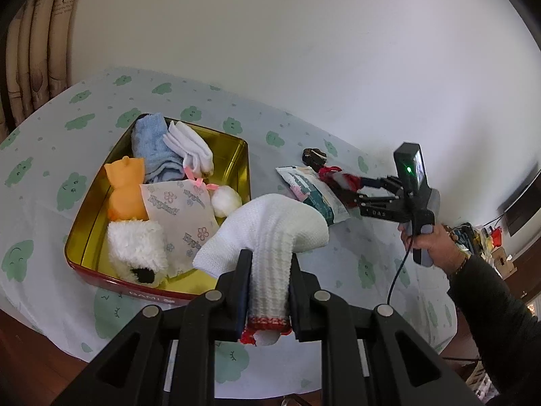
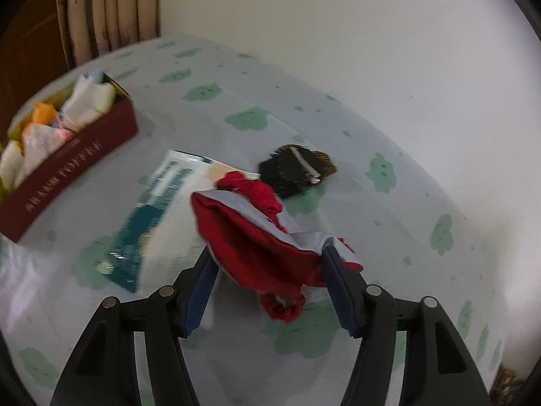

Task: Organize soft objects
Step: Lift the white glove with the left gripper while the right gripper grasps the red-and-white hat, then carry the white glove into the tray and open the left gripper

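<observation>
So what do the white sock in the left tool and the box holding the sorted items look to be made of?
White sock: knitted fabric, matte; ribbed cuff and fine waffle weave show, and it droops limply.
Box: probably tin; the gold interior walls are smooth and reflective, the outside dark red with printed lettering.

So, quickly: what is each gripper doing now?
Left gripper: closed on the white sock.
Right gripper: open around the red cloth, not yet closed.
</observation>
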`<act>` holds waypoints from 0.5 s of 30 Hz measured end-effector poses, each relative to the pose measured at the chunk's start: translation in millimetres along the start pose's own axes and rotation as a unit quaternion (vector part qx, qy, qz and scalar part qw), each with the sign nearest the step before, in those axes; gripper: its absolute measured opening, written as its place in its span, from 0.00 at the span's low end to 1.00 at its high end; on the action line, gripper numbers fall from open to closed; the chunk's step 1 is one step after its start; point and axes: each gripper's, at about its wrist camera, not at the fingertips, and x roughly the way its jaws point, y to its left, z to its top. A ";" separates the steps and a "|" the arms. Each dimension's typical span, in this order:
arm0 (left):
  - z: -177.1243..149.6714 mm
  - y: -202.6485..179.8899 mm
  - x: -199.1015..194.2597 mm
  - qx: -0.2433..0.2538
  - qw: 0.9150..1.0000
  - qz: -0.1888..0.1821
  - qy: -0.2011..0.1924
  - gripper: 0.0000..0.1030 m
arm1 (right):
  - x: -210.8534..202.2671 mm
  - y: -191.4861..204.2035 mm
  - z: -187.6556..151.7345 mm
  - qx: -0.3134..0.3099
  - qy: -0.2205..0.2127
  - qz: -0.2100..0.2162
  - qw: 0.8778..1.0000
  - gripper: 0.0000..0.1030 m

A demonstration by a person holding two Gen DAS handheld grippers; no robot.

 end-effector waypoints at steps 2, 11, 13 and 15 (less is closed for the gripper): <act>0.0 0.4 1.7 0.000 1.000 0.000 0.003 0.19 | -0.3 -2.4 3.2 -0.007 -0.002 -0.006 1.000 0.58; 3.3 4.0 5.6 -0.008 1.000 -0.002 0.004 0.19 | 25.4 -30.7 2.5 0.058 0.023 0.015 0.998 0.19; 3.8 3.7 3.8 -0.004 1.000 0.003 -0.001 0.19 | 20.7 -38.0 -0.4 0.087 0.014 0.032 0.996 0.19; 4.9 4.9 2.4 -0.005 1.000 0.008 -0.005 0.19 | 12.7 -45.3 -6.7 0.122 0.000 0.052 0.991 0.18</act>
